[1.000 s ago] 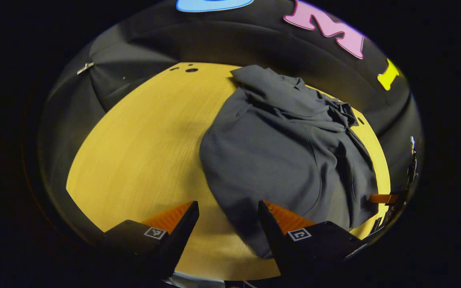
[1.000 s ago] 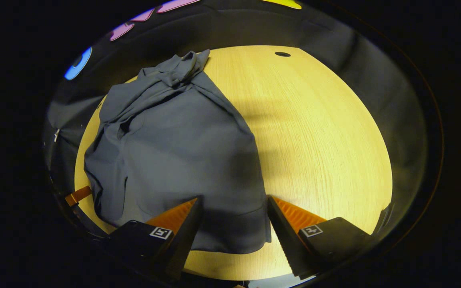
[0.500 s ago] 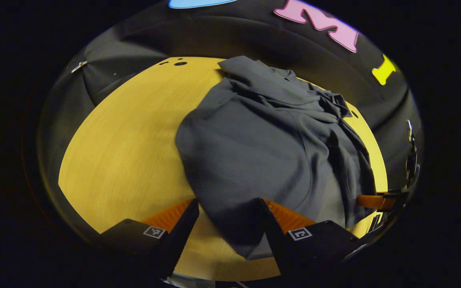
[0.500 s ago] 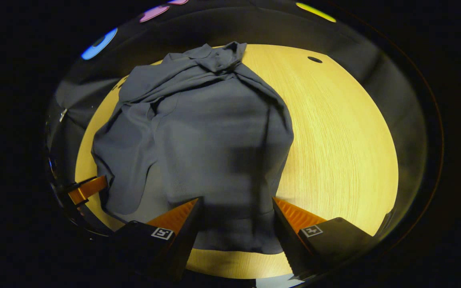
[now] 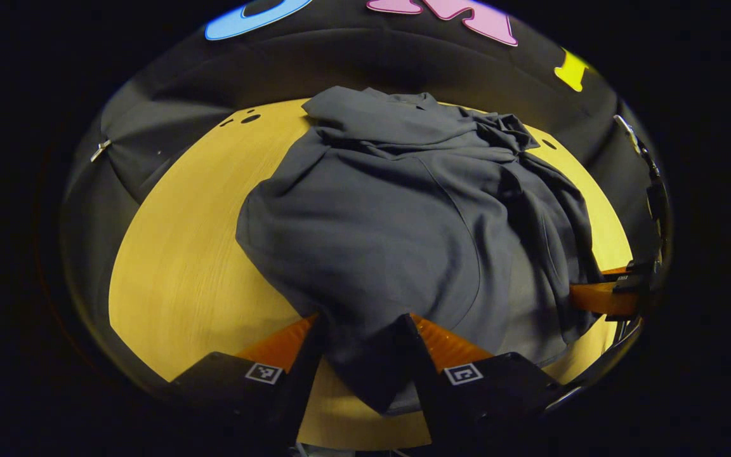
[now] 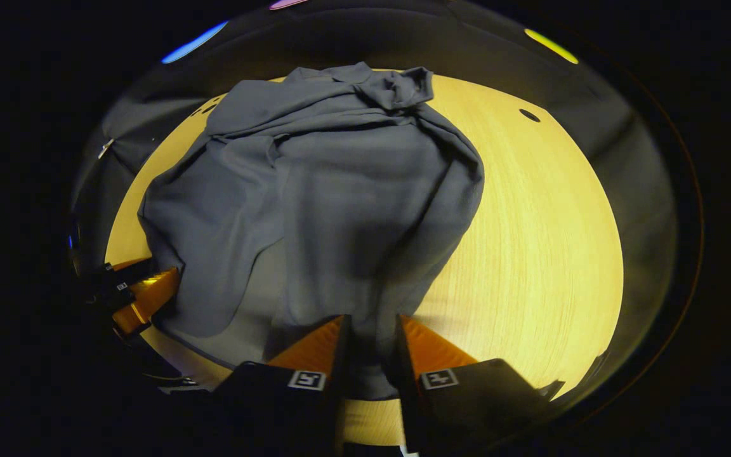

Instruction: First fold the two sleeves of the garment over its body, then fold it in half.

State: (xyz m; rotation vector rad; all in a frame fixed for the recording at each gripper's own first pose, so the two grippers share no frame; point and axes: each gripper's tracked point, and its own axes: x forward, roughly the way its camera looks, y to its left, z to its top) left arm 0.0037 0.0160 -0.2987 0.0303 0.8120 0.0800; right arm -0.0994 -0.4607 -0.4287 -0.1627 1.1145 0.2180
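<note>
Evidently both grippers are at the garment's (image 5: 403, 222) near hem, each at a corner, likely to fold it in half toward the collar. The left gripper (image 5: 359, 333) has its fingers closing around a hanging fold of cloth; whether both press it I cannot tell. The right gripper (image 6: 372, 330) has its fingers nearly together, pinching the hem. The garment lies rumpled on the surface (image 6: 549, 222), sleeves bunched near the collar. Bare surface lies open on either side; the far edge sits close behind the collar.
</note>
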